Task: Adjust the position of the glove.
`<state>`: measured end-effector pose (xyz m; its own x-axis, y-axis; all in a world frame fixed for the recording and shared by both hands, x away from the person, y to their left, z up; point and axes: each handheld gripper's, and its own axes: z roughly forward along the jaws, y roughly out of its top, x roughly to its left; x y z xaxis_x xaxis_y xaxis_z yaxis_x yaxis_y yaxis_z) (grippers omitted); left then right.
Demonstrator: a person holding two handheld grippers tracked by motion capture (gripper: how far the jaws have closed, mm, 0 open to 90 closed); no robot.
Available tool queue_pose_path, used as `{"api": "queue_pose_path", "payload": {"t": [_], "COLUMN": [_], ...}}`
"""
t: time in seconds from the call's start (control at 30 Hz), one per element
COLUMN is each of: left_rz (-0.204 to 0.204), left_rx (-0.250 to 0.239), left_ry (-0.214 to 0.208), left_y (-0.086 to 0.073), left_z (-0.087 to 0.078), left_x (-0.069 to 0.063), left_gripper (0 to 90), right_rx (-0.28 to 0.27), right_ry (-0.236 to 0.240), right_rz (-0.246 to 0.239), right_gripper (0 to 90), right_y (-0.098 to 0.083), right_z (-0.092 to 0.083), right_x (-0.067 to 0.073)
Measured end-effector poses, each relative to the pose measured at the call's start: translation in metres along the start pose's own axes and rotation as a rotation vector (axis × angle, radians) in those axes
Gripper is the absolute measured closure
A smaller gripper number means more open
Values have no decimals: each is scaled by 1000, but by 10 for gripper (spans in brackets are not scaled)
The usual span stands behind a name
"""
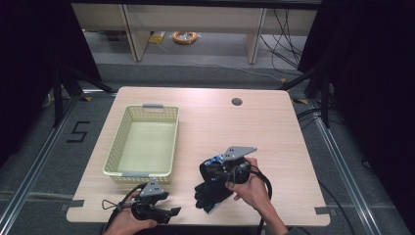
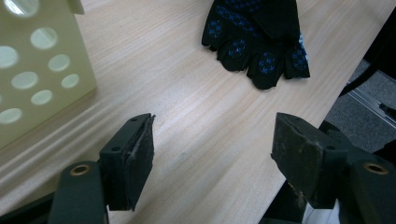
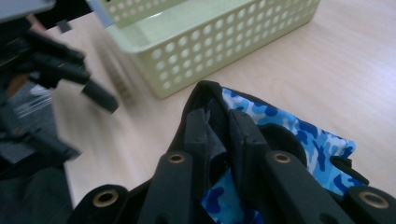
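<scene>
Right gripper [image 3: 218,122] clamps the black-and-blue camouflage fabric glove [image 1: 211,188], apparently lifting it right of the pale-green perforated plastic basket [image 1: 113,159]. Next: carry it over the basket. Left gripper [image 2: 212,158] stands wide open, empty.

My high view looks forward and down from above the near edge of the table [image 1: 205,117], well back. My left gripper view sits low beside the basket [image 2: 37,70], facing the glove [image 2: 261,42]. My right gripper view looks close along its jaws, sharing basket and glove.
</scene>
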<state>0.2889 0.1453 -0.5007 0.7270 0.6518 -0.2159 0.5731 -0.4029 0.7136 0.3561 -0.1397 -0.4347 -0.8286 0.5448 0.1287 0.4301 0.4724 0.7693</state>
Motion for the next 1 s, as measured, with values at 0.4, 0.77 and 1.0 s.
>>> {"api": "queue_pose_path", "payload": {"t": [0.4,0.77,1.0], "left_rz": [-7,-16,15], "left_rx": [-24,-30,-19], "left_ry": [8,-2,-19], "left_y": [10,18,35], "left_z": [-4,-1,12], "left_x": [4,4,-2], "left_gripper": [265,275,301], "right_rx": [51,136,110], "right_ry": [85,144,137], "right_rz": [-83,-130,-113], "right_gripper": [782,761,639], "right_y": [-32,-54,-59], "right_z": [4,24,22], "right_x": [29,38,39]}}
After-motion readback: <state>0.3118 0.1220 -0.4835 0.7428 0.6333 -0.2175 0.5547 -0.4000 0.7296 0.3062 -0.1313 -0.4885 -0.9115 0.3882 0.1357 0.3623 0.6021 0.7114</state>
